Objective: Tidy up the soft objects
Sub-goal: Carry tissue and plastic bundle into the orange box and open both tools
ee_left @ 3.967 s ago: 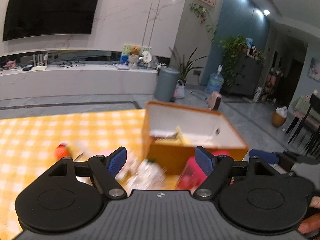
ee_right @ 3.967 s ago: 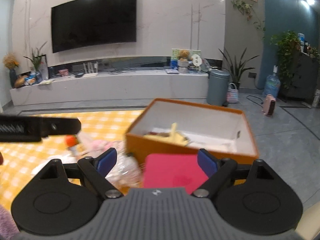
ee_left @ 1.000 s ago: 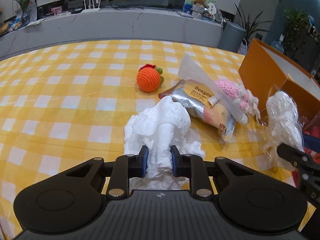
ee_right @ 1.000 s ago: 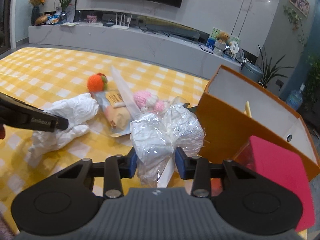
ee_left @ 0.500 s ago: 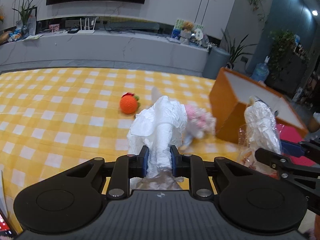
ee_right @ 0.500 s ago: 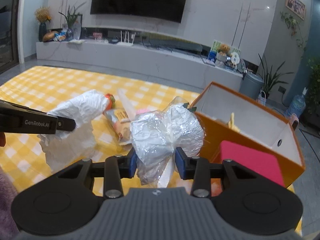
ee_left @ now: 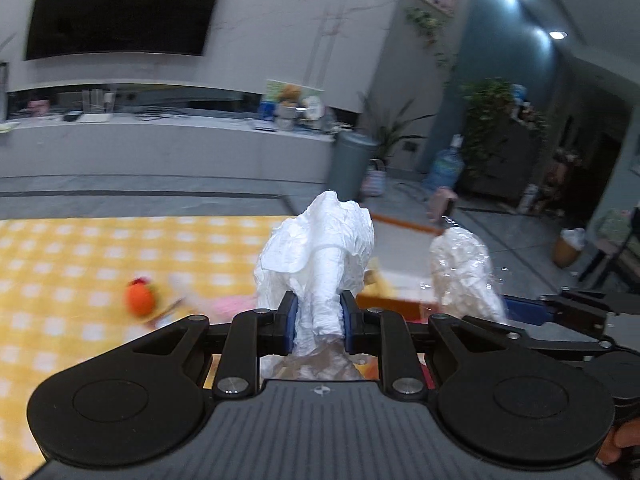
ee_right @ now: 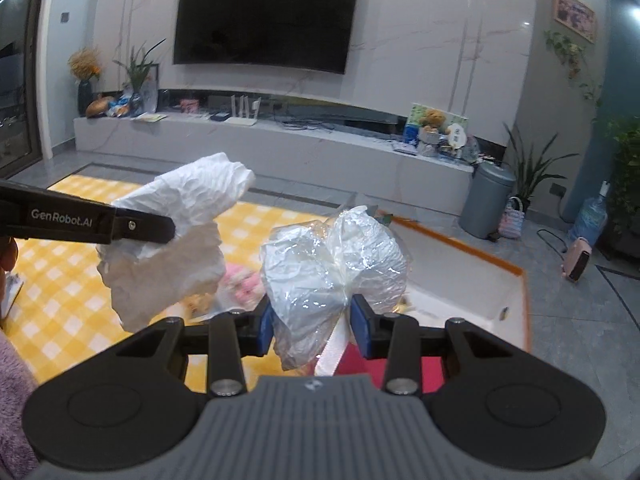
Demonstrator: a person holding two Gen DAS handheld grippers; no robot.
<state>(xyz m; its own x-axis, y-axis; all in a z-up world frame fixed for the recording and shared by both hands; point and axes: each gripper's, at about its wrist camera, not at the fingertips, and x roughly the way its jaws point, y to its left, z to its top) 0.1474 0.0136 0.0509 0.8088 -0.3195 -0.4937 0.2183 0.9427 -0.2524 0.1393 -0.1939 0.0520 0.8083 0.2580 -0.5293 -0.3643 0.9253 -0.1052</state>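
My left gripper (ee_left: 318,326) is shut on a crumpled white plastic bag (ee_left: 320,248) and holds it up above the yellow checked table (ee_left: 60,248). My right gripper (ee_right: 314,326) is shut on a crumpled clear plastic bag (ee_right: 332,264), held in the air beside the orange box (ee_right: 516,276) with a white inside. The white bag (ee_right: 180,232) and the left gripper's finger (ee_right: 132,226) show at the left of the right wrist view. The clear bag (ee_left: 464,272) shows at the right of the left wrist view.
An orange knitted toy (ee_left: 140,298) and a pink knitted toy (ee_right: 244,284) lie on the table with a snack packet. A pink lid (ee_right: 428,372) lies below the right gripper. A grey bin (ee_right: 486,200) and plants stand on the floor beyond.
Both grippers have risen higher with their bags and moved right toward the orange box. The toys on the table now sit lower and farther off.
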